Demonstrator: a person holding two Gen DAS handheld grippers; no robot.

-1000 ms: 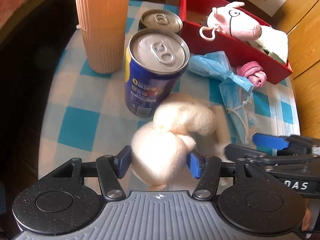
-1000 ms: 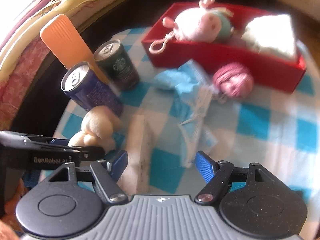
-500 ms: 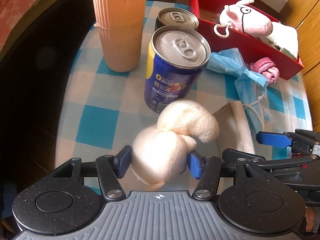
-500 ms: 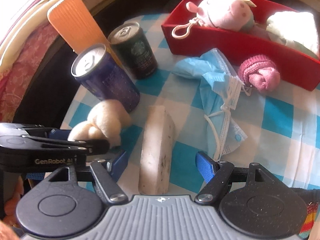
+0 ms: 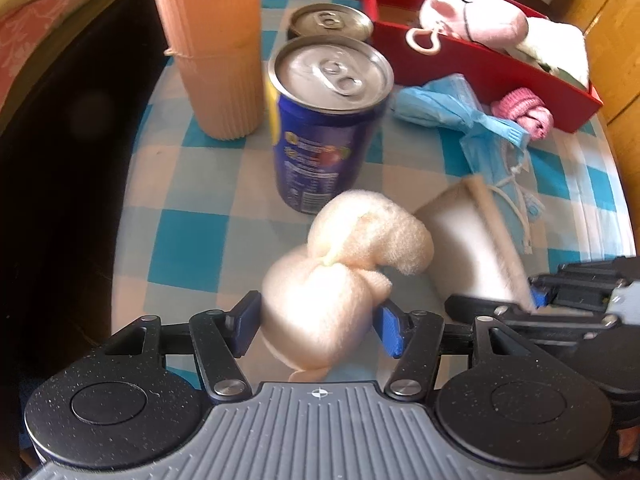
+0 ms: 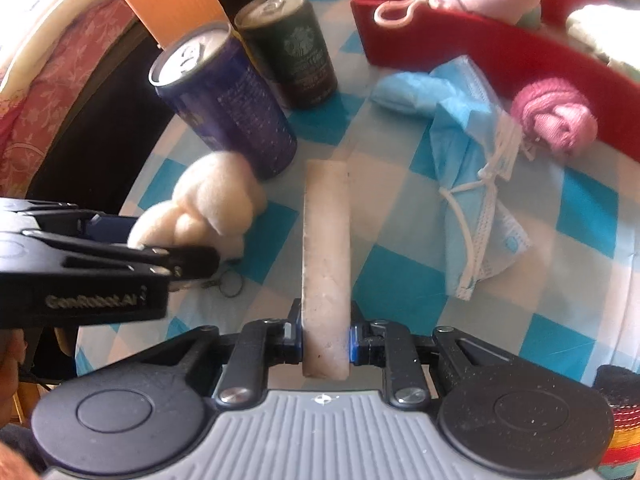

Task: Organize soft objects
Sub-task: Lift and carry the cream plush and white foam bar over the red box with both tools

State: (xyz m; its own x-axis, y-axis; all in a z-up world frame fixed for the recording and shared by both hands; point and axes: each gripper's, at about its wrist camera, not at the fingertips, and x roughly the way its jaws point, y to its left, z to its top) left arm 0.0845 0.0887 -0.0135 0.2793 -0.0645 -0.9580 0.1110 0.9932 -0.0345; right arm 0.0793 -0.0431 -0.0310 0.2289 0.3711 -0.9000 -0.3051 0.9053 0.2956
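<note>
at the far left a ribbed orange cup stack [image 5: 216,40] is seen upright on the checked worktop [image 5: 180,240], with a blue can [image 5: 320,120] and a dark can [image 6: 292,48] just beside it. the left tool [image 5: 318,322] is closed on the cream plush toy [image 5: 340,268], whose upper lobe juts forward toward the blue can. just right of it, the right tool [image 6: 325,340] is clamped on the near end of a pale sponge block [image 6: 325,248], whose long axis runs straight ahead, away from the tool. farther right a blue face mask [image 6: 468,168] and a pink rolled sock [image 6: 556,118] lie loose on the worktop, the sock touching the wall of the red box [image 5: 500,76]. the box, already holding a pink pig plush [image 5: 476,24], lies ahead and to the right of both tools; the right tool is judged the nearer.
</note>
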